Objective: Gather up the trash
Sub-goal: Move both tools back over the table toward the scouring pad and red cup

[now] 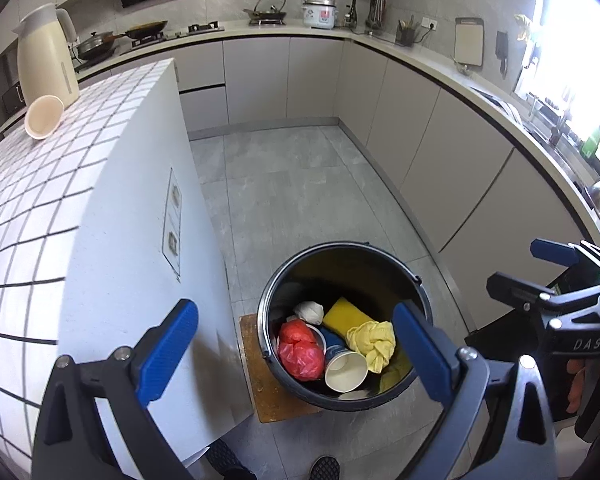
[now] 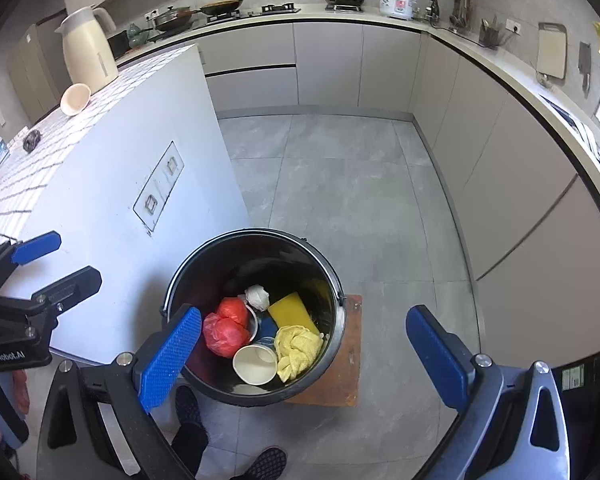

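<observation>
A black bucket [image 1: 276,304] stands on a small wooden board [image 1: 260,392] on the floor. Inside lie a red plastic bag [image 1: 300,350], a white paper cup [image 1: 345,372], a yellow cloth [image 1: 374,340], a yellow sponge [image 1: 344,314] and a white paper ball [image 1: 310,311]. My left gripper [image 1: 296,354] is open and empty above the bucket. My right gripper [image 2: 304,354] is open and empty above the same bucket [image 2: 336,340]. The right view shows the red bag [image 2: 226,330], cup [image 2: 254,366], cloth [image 2: 298,346] and sponge [image 2: 290,312].
A white tiled island [image 1: 40,184] stands left of the bucket, with a cream jug [image 1: 46,60], a tipped cream cup [image 1: 44,116] and a dark scrubber [image 2: 31,139] on it. Kitchen counters [image 1: 440,68] wrap the back and right. The person's feet [image 2: 268,462] are near the bucket.
</observation>
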`<action>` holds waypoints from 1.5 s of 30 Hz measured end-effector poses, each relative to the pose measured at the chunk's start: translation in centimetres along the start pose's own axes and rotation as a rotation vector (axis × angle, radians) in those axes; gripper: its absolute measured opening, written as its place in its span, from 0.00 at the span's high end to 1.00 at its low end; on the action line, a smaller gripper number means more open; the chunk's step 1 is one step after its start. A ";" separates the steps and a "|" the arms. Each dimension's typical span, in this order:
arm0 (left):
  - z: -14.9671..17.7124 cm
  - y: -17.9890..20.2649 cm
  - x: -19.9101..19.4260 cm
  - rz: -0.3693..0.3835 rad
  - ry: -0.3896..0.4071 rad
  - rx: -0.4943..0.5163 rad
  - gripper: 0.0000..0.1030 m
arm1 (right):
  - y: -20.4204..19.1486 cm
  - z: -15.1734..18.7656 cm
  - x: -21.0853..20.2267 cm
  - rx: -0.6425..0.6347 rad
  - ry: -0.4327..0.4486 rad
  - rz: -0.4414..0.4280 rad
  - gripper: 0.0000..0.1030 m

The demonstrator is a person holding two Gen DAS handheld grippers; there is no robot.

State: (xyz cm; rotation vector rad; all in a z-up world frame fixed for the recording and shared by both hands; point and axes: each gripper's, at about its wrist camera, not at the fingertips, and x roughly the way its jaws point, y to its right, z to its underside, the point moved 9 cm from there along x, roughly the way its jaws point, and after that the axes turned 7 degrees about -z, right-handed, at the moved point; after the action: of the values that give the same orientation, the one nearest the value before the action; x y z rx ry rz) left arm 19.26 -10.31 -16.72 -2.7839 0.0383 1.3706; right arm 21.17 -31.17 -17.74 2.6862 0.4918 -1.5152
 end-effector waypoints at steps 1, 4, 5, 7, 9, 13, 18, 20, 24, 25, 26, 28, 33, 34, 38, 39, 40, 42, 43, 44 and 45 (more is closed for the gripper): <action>-0.1 -0.1 -0.3 -0.002 0.007 0.000 0.04 | -0.1 -0.2 -0.4 0.004 0.005 -0.001 0.00; -0.4 -0.5 -1.2 -0.009 0.017 -0.003 0.04 | -0.7 -0.9 -1.7 -0.007 0.046 -0.009 0.00; -0.6 -0.7 -1.5 -0.013 0.022 -0.004 0.04 | -1.0 -1.1 -1.9 -0.008 0.056 -0.023 0.00; -0.9 -1.1 -2.0 -0.021 0.034 -0.011 0.04 | -1.6 -1.6 -2.5 -0.006 0.078 -0.047 0.00; -1.2 -1.8 -2.5 -0.028 0.043 -0.020 0.04 | -2.1 -2.1 -2.9 -0.015 0.088 -0.046 0.00; -1.8 -3.5 -3.4 -0.053 0.066 -0.046 0.04 | -3.5 -3.4 -3.2 -0.034 0.107 -0.061 0.00; -2.2 -6.6 -4.4 -0.088 0.083 -0.088 0.04 | -5.9 -5.4 -3.6 -0.070 0.164 -0.083 0.00; -2.2 -8.0 -4.8 -0.114 0.085 -0.106 0.04 | -6.9 -6.3 -3.6 -0.075 0.181 -0.066 0.00; -1.9 -11.4 -5.8 -0.157 0.103 -0.162 0.04 | -9.5 -8.0 -3.3 -0.123 0.210 -0.064 0.00; -1.8 -12.2 -6.0 -0.165 0.103 -0.174 0.04 | -10.5 -8.4 -3.2 -0.140 0.216 -0.073 0.00; -1.7 -13.2 -6.1 -0.177 0.102 -0.188 0.04 | -11.4 -8.8 -3.1 -0.152 0.215 -0.087 0.00; -1.4 -15.5 -6.4 -0.201 0.106 -0.224 0.04 | -12.7 -9.6 -3.0 -0.164 0.210 -0.106 0.00; -1.2 -20.9 -6.9 -0.252 0.127 -0.283 0.04 | -17.4 -12.3 -2.9 -0.220 0.236 -0.166 0.00; -1.2 -22.2 -7.0 -0.264 0.134 -0.293 0.05 | -18.4 -12.9 -2.7 -0.228 0.237 -0.181 0.00; -1.8 -27.0 -6.8 -0.294 0.151 -0.329 0.07 | -22.4 -15.1 -1.0 -0.256 0.232 -0.214 0.00; -2.0 -28.3 -6.7 -0.306 0.152 -0.338 0.08 | -23.5 -15.6 -0.5 -0.264 0.225 -0.223 0.00; -2.2 -29.7 -6.5 -0.316 0.152 -0.347 0.08 | -24.5 -16.1 -0.1 -0.273 0.224 -0.231 0.00; -2.4 -32.3 -6.2 -0.331 0.151 -0.368 0.08 | -27.2 -17.3 0.8 -0.300 0.224 -0.246 0.00; -2.5 -33.4 -6.0 -0.337 0.150 -0.376 0.08 | -28.2 -17.7 1.3 -0.310 0.220 -0.249 0.00; -2.6 -34.5 -5.8 -0.341 0.148 -0.381 0.08 | -29.5 -18.3 2.0 -0.321 0.214 -0.255 0.00; -2.7 -35.6 -5.6 -0.346 0.146 -0.385 0.08 | -30.9 -18.9 2.7 -0.331 0.208 -0.264 0.00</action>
State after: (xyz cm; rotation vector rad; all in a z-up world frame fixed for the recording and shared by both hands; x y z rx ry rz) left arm 19.42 25.17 -9.81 -2.9835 -0.7417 1.1908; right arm 29.53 2.08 -5.75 2.5993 1.0418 -1.0784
